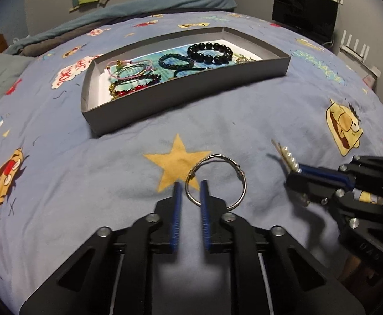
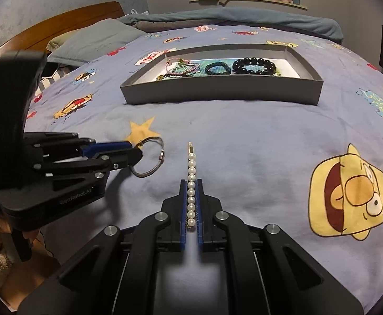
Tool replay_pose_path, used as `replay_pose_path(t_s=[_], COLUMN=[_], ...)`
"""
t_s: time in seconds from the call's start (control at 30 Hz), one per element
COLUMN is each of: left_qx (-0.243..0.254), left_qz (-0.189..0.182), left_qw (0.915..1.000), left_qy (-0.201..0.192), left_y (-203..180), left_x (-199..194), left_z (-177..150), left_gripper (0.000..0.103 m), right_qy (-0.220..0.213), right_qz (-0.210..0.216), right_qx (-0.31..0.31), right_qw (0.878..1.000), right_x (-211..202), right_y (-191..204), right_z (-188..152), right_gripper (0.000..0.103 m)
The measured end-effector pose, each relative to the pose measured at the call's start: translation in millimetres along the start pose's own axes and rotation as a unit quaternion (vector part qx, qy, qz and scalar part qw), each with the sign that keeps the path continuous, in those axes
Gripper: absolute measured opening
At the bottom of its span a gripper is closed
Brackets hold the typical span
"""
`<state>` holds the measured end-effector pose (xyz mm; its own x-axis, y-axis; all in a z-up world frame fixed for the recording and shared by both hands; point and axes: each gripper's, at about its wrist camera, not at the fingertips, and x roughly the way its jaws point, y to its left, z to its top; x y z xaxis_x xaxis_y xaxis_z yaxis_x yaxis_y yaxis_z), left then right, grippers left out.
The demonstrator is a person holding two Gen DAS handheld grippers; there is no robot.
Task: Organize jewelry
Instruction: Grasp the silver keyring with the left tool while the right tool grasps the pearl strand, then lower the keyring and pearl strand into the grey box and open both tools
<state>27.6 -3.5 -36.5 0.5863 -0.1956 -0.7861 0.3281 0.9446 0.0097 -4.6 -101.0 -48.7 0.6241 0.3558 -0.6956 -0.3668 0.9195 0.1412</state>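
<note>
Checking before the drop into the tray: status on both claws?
Right claw shut on pearl hair clip. Left claw straddling silver bangle rim, grip unconfirmed. Grey tray ahead, path clear.

Bangle (image 1: 216, 182): thin silver wire ring with two wrapped coils, on the blue bedspread at a yellow star.
Pearl clip (image 2: 191, 183): straight row of white pearls on a gold bar, pointing toward the box.
Box (image 1: 181, 97): shallow grey tray farther back, holding black bead, teal, pink-cord and red-bead bracelets.

Cartoon bedspread (image 1: 86, 157), pillow (image 2: 91, 42), dark monitor (image 1: 304, 15)
</note>
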Motion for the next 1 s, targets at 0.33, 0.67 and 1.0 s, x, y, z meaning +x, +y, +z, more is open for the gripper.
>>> replay_pose_path(t_s=[0.33,0.67,1.0], left_qx=[0.027,0.001,0.000], left_qz=[0.022,0.013,0.025], left_qw=[0.9989,0.9942,0.9942], left_qy=[-0.033,-0.106,-0.105], left_y=[-6.1,17.6,36.4], left_x=[-16.5,-58.2,-17.9], left_z=[3.8,55.5,138.8], left_gripper=[0.004,0.004,0.004], right_qy=[-0.010,-0.075,-0.097], right_qz=[0.019,0.002,-0.042], right_qx=[0.017,0.006,0.030], right_qw=[1.000,0.997,0.994], right_x=[-7.8,-33.7,-2.5], right_y=[-5.7,-27.7,-90.2], right_z=[7.5,64.8,144.2], right_gripper=[0.006,0.006,0.006])
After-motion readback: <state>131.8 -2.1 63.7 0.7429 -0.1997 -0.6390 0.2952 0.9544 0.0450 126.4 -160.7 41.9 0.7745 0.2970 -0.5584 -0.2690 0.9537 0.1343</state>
